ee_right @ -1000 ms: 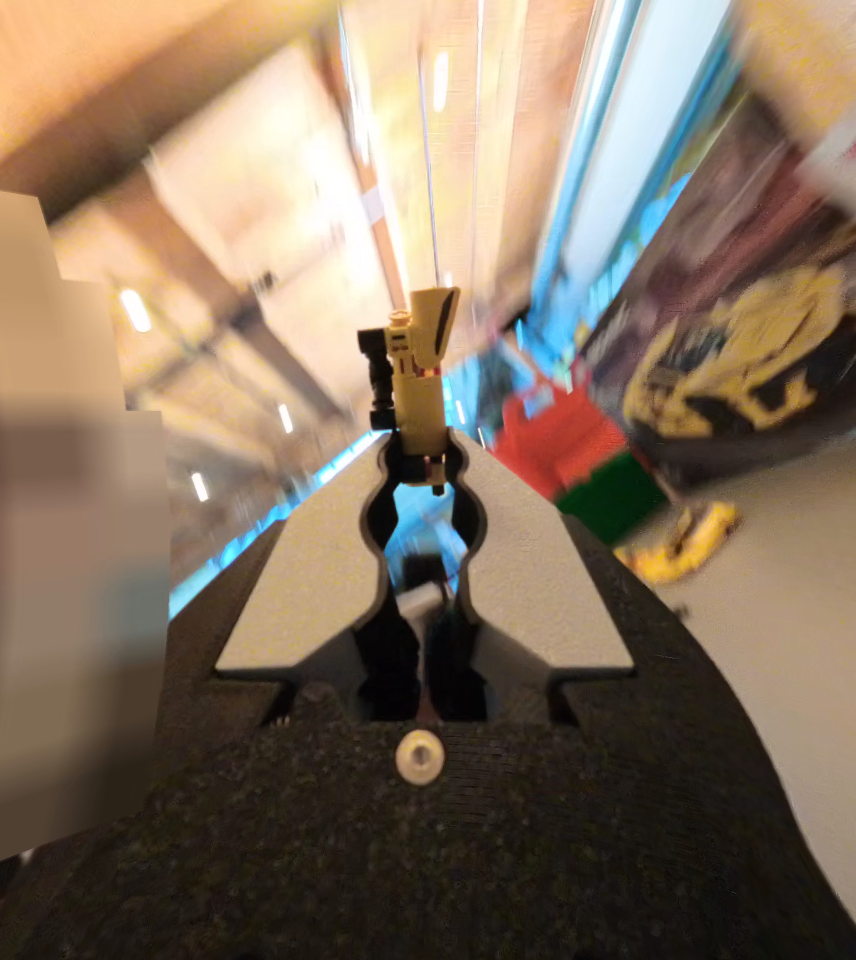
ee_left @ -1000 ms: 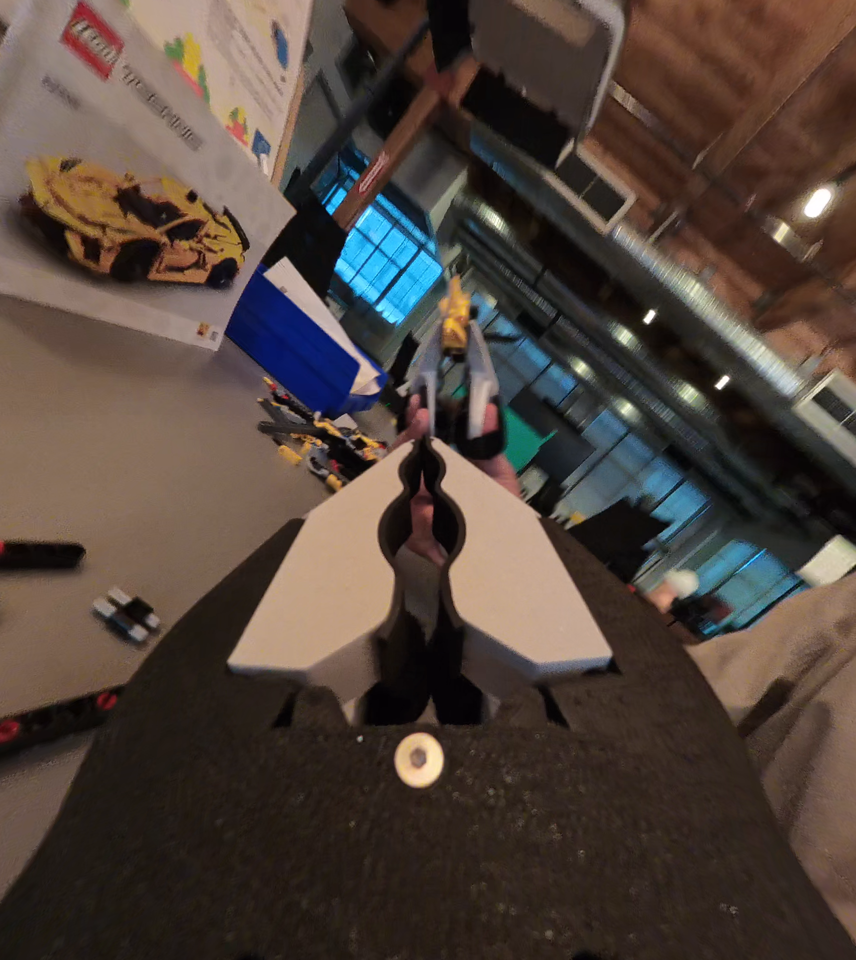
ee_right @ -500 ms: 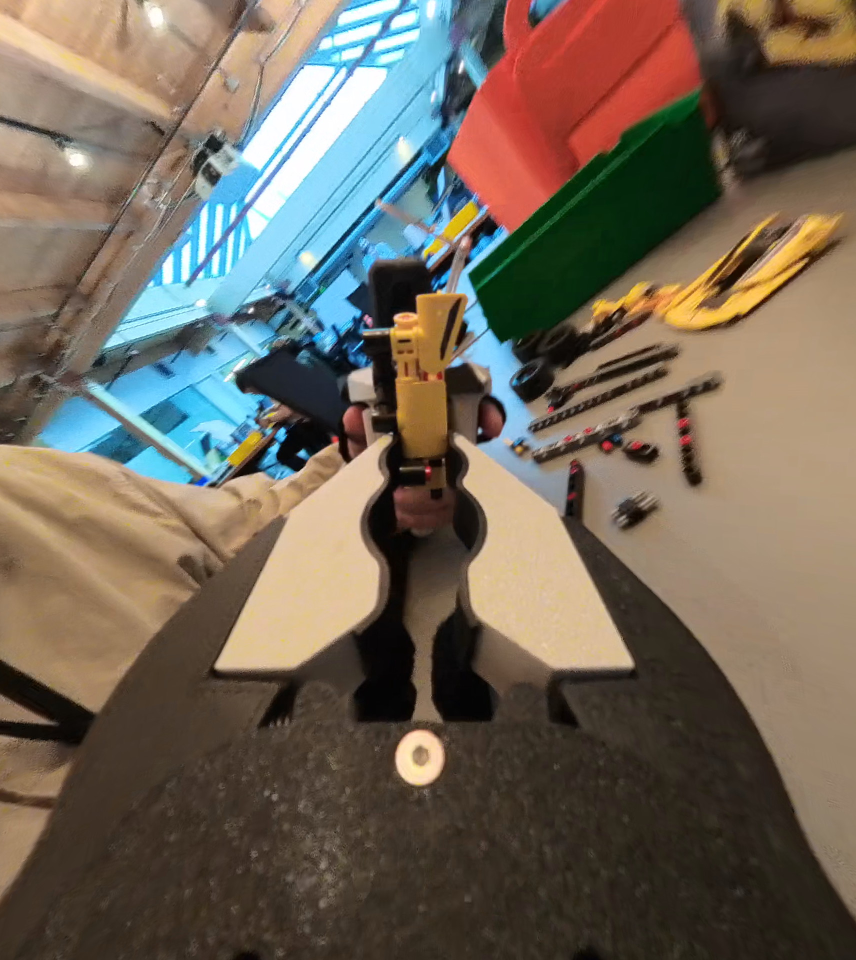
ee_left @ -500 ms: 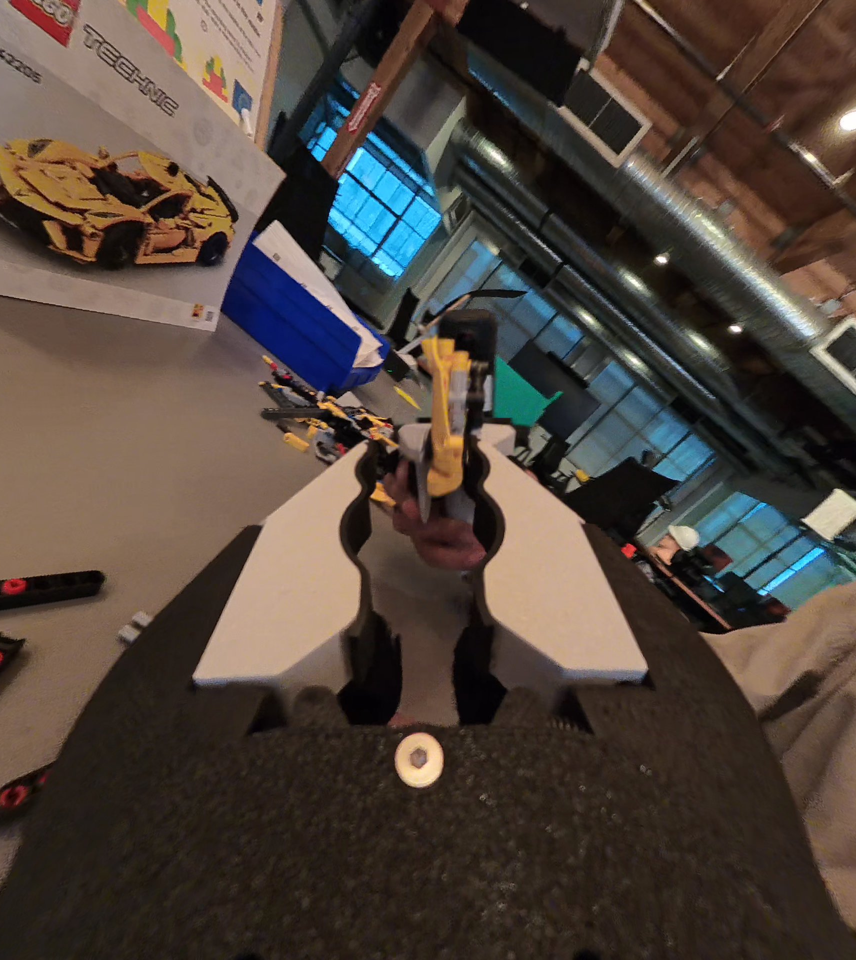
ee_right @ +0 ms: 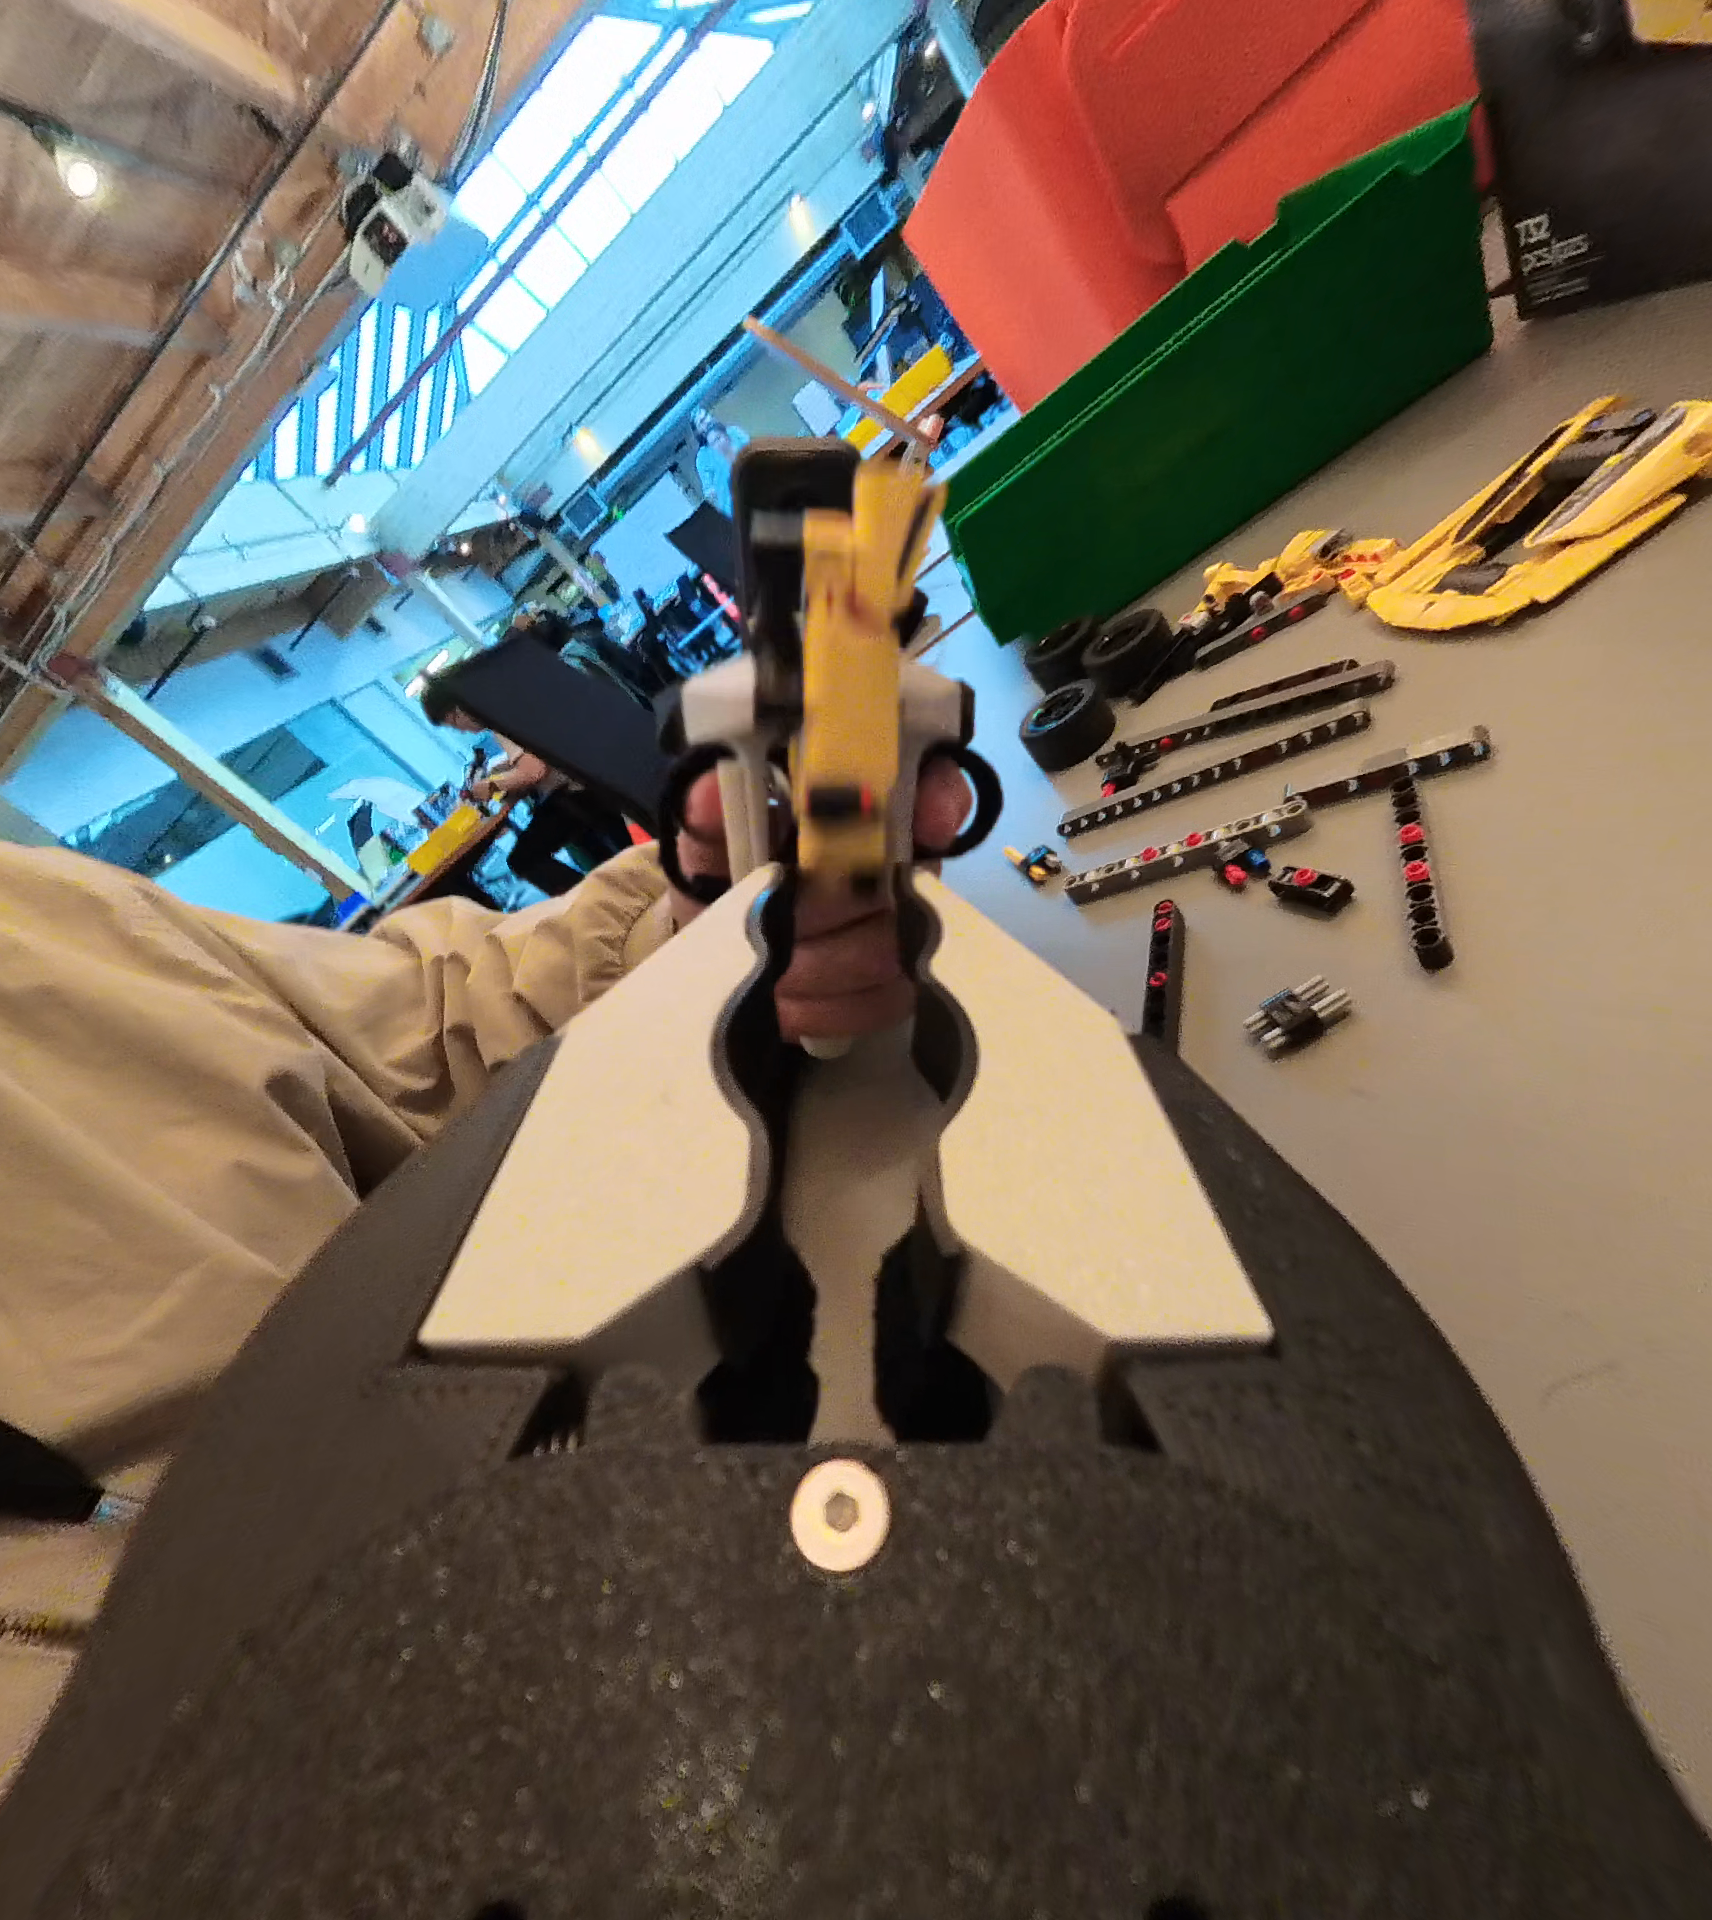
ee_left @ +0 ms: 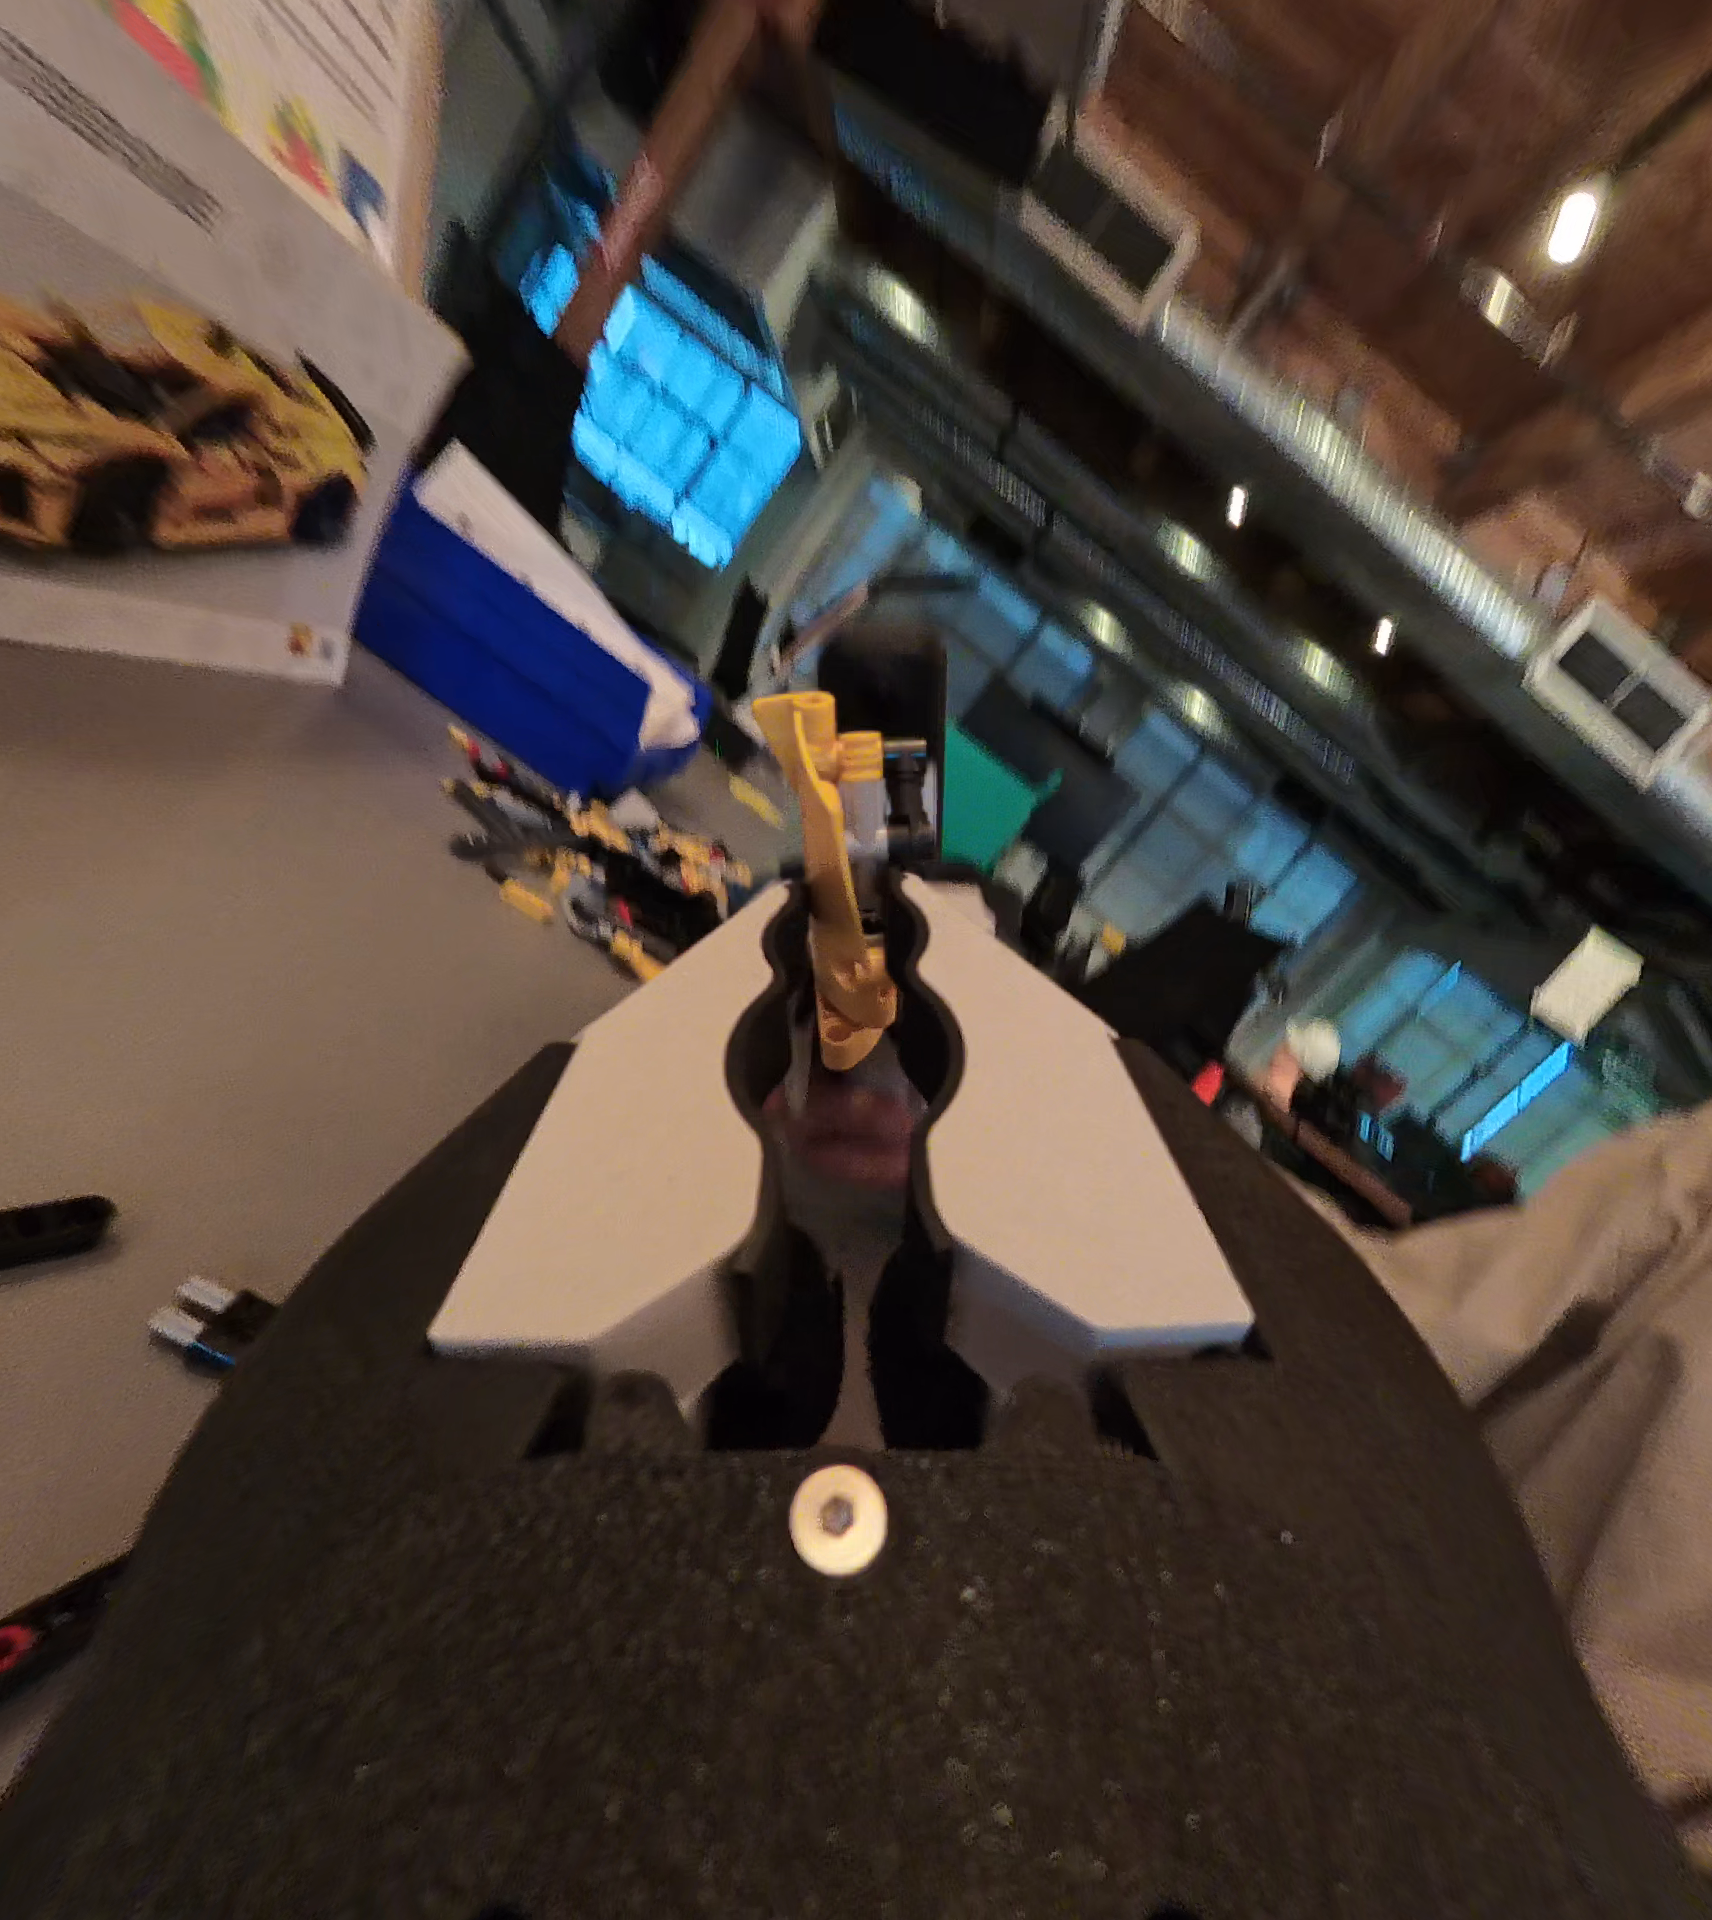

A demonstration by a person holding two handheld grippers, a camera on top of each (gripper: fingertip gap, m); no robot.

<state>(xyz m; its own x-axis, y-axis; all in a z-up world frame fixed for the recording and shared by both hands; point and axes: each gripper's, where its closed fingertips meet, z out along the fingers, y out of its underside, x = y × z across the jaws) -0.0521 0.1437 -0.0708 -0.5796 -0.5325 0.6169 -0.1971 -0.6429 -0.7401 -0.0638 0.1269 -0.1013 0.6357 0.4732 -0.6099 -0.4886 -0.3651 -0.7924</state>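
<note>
1. Left wrist view: your left gripper [ee_left: 844, 902] has its jaws drawn in on the yellow piece [ee_left: 836, 935], which stands upright and runs deep between the fingers, well up off the table [ee_left: 156, 935]. The frame is smeared, so I read a clamp rather than see it outright. Holding the piece in the air likely lets both tools reach it from opposite ends
2. Left of the piece lie black beams [ee_left: 0, 1236] and a small connector [ee_left: 197, 1325], flat on the table. Behind and left of it stand a box [ee_left: 104, 447] picturing a yellow car and a blue bin [ee_left: 509, 644], probably parked clear of your working space
3. Right wrist view: your right gripper [ee_right: 847, 888] is closed on the lower end of the piece, tip to tip with the left gripper. Your hand [ee_right: 831, 977] shows just behind the piece, your sleeve [ee_right: 156, 1039] to its left
4. Right of the piece, spread apart on the table, are wheels [ee_right: 1080, 717], more beams and a yellow panel [ee_right: 1558, 520] before a green bin [ee_right: 1247, 416]; laid out singly, they look easy to pick
</note>
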